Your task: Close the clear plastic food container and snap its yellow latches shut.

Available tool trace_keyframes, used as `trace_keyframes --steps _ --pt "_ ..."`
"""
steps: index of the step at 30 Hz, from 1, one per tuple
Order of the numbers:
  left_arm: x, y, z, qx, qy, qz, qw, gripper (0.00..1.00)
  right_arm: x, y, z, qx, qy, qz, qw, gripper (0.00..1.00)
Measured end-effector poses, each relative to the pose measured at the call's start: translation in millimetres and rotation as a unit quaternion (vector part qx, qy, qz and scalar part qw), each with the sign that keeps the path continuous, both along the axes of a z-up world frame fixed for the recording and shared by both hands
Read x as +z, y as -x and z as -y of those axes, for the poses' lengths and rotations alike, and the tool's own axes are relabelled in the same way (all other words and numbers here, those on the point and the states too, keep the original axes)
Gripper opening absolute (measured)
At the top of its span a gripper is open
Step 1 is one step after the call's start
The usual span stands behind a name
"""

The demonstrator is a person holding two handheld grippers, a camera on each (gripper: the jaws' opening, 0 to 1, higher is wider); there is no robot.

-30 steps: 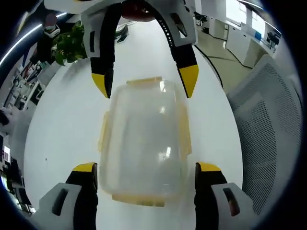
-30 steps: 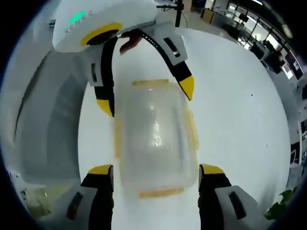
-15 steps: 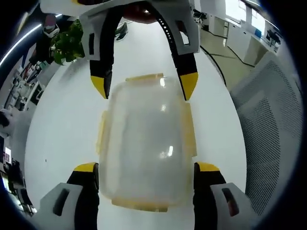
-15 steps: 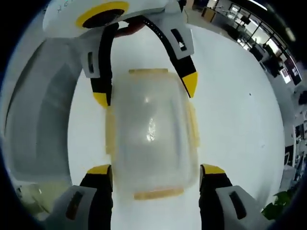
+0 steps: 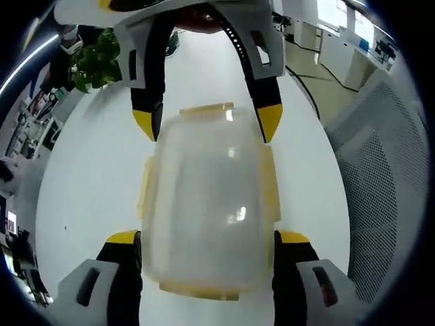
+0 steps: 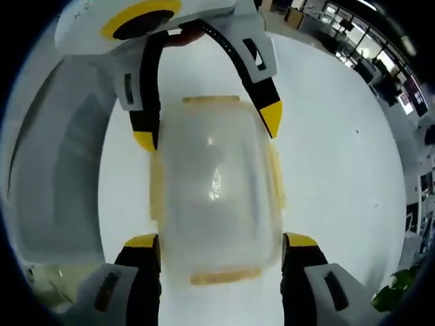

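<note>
The clear plastic container (image 5: 204, 204) lies on the white table (image 5: 88, 170), lid on top, with yellow latches (image 5: 206, 109) at its ends and long sides. My left gripper (image 5: 207, 238) is open, its yellow-tipped jaws close against the two sides of the container's near end. My right gripper (image 5: 207, 123) comes in from the opposite end, also open and straddling the far corners. In the right gripper view the same container (image 6: 214, 197) sits between the right gripper (image 6: 221, 241) and the left gripper (image 6: 208, 129). Whether the jaws touch the plastic is unclear.
A grey mesh chair (image 5: 380, 176) stands beside the table's edge, seen also as the chair (image 6: 61, 170). A green plant (image 5: 95, 61) sits at the table's far end. Office desks lie beyond. White tabletop surrounds the container.
Both grippers have come closer to the container, which now looks larger. Their jaws sit tighter along its sides. The container itself stays put.
</note>
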State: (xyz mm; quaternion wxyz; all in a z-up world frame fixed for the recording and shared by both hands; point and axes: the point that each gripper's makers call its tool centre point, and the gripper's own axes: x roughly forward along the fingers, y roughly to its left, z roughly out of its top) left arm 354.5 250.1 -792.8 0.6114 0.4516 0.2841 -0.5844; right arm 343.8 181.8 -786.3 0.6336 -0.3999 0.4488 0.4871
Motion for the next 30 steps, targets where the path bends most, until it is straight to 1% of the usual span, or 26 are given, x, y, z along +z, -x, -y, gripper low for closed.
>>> trace_keyframes --steps 18,30 --pt "-1.0 1.0 -20.6 0.004 -0.008 0.003 1.0000 0.79 0.4 1.6 -21.1 -0.001 0.000 0.000 1.0000 0.71" --pt "-1.1 -2.7 -43.5 0.010 -0.016 0.007 0.9998 0.79 0.3 -2.9 -43.6 0.002 -0.002 0.000 1.0000 0.71"
